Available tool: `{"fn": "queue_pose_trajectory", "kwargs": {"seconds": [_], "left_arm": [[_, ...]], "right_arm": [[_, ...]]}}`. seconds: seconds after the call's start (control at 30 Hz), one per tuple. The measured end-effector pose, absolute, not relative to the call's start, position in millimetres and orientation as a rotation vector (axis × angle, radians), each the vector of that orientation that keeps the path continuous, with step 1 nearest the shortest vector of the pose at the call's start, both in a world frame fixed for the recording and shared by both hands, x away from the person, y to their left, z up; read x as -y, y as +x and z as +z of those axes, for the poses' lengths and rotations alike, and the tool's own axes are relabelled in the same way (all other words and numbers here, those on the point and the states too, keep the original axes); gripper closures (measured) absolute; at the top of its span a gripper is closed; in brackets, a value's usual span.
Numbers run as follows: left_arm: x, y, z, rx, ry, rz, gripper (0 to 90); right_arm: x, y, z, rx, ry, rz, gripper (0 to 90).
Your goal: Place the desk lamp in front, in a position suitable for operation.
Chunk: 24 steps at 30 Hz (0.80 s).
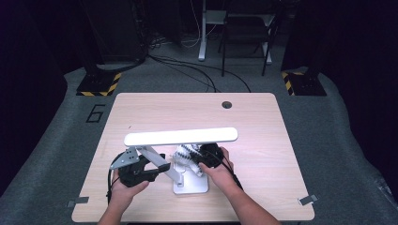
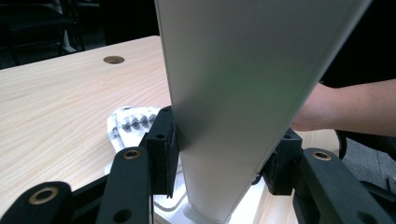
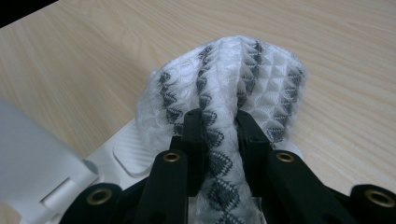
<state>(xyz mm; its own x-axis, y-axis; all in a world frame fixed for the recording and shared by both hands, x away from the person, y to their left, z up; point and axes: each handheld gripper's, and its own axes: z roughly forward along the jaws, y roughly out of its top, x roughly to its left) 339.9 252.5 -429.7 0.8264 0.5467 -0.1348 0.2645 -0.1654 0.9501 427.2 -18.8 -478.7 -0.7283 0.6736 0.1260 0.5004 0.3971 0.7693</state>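
Two hand-held grippers work at the near middle of the light wood-grain table (image 1: 141,108), both close around a white desk lamp. Its flat white square base (image 1: 191,186) sits near the table's front edge, with bare tabletop open to the far side, left and right; the round cable hole (image 1: 226,104) lies well apart near the far edge. Its long white bar-shaped lamp head (image 1: 180,136) runs roughly left to right, almost parallel to the front edge, level, rounded ends toward the two side edges. A silver-grey flat lamp arm (image 2: 233,93) rises from the base, tilted up toward the head's left end. The left gripper (image 2: 223,156) has its jaws set on either side of this arm, pads touching or nearly touching its edges, so it is pinching the arm. The right gripper (image 3: 219,135) has its jaws pressed onto a fold of a white waffle-weave cloth with grey zigzag stripes (image 3: 229,74); the cloth bunches beyond the jaws and rests over the base's far right corner and onto the table just beside it. In the high view this cloth lies between the two hands, under the head's midpoint.
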Motion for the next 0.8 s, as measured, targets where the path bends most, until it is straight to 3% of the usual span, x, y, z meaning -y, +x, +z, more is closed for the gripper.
{"fn": "queue_pose_trajectory", "kwargs": {"seconds": [0.8], "left_arm": [[-253,333,-430,-0.574,1.780,0.274,54.0]], "right_arm": [[-4,446,-503,-2.450,1.075,1.141,75.3]]}}
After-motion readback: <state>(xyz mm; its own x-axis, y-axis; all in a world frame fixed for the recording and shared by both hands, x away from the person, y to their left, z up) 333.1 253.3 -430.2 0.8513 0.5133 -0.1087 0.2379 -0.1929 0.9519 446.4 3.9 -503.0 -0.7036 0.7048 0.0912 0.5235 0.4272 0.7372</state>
